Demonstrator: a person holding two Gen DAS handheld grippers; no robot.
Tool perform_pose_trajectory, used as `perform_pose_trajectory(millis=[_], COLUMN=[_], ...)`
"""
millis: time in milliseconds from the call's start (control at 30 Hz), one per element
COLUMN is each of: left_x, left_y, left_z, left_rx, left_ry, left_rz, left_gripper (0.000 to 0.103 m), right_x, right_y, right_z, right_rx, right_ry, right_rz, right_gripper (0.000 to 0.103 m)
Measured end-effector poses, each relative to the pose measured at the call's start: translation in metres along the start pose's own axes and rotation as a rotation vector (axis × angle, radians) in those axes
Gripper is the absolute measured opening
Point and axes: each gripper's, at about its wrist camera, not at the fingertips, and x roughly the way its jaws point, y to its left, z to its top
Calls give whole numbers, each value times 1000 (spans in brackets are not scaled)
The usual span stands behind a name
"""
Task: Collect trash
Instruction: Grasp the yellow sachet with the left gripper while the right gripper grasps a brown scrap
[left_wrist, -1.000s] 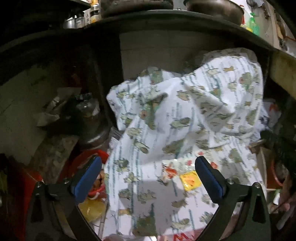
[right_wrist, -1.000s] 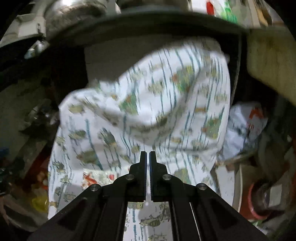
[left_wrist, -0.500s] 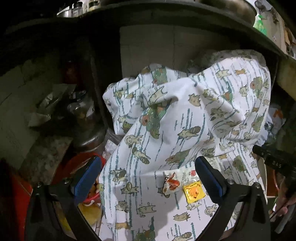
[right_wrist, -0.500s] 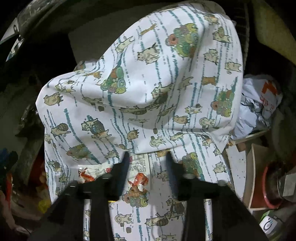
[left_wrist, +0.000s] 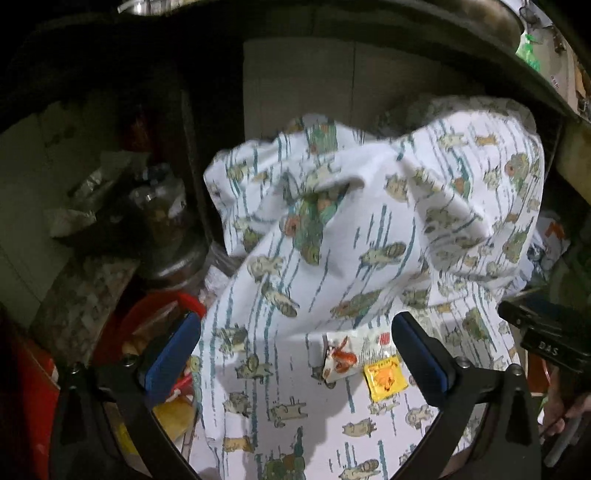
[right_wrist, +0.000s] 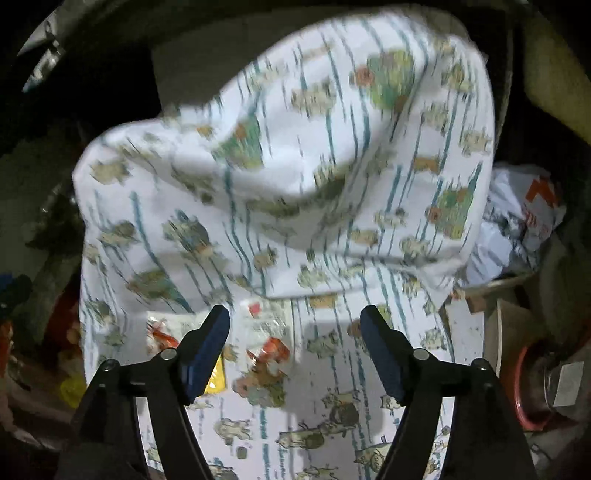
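A white cloth printed with cats (left_wrist: 369, 236) hangs draped under a dark counter and spreads out flat towards me; it fills the right wrist view too (right_wrist: 295, 166). On its flat part lie a white snack wrapper with red print (left_wrist: 347, 354) and a small yellow packet (left_wrist: 386, 376). The right wrist view shows the wrapper (right_wrist: 266, 332) and the yellow packet (right_wrist: 216, 380) partly behind the left finger. My left gripper (left_wrist: 295, 354) is open and empty, just before the wrappers. My right gripper (right_wrist: 295, 343) is open and empty, over the wrapper.
A red bucket (left_wrist: 147, 321) with scraps and a dark metal pot (left_wrist: 166, 229) stand left of the cloth. A crumpled white plastic bag (right_wrist: 517, 221) and a red-rimmed container (right_wrist: 524, 387) are on the right. The dark counter edge (left_wrist: 406, 48) hangs overhead. The right gripper's body (left_wrist: 546, 339) shows at right.
My right gripper has opened from shut to wide open and moved closer to the wrapper. The left gripper has stayed open and shifted slightly, with the wrappers coming more fully into view.
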Motion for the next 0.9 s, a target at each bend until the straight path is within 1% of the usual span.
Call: perform_pose_trajectory(millis=[67, 133, 167, 267, 333, 400, 467, 533, 667, 700, 800, 867, 900], left_x=[11, 25, 34, 54, 63, 70, 77, 84, 95, 97, 102, 106, 108], left_y=[2, 3, 4, 9, 10, 9, 8, 5, 0, -2, -10, -18, -23], left_z=[-2, -3, -4, -8, -10, -11, -11, -12, -13, -14, -16, -20, -21], left_rx=[-10, -17, -23, -50, -64, -66, -69, -68, -74, -76, -72, -57, -49], left_ry=[45, 106, 144, 221, 258, 284, 304, 319, 349, 356, 371, 382, 391], left_rz=[0, -4, -3, 2, -6, -21, -34, -28, -29, -30, -39, -40, -45], left_gripper=[103, 103, 103, 103, 102, 102, 102, 102, 102, 102, 103, 102, 102], right_x=[15, 32, 40, 63, 79, 95, 106, 116, 132, 135, 142, 140, 138], right_y=[-4, -6, -6, 2, 10, 18, 26, 32, 30, 30, 35, 37, 37], right_z=[-1, -3, -4, -10, -16, -24, -31, -35, -43, -45, -52, -53, -53], right_rx=[18, 38, 45, 36, 25, 31, 39, 35, 64, 66, 17, -2, -6], right_ry=[51, 129, 158, 251, 301, 395, 452, 496, 536, 543, 552, 536, 529], right_rz=[1, 31, 42, 65, 62, 44, 80, 78, 59, 55, 25, 24, 30], right_gripper=[75, 75, 75, 75, 75, 75, 75, 74, 61, 55, 37, 35, 16])
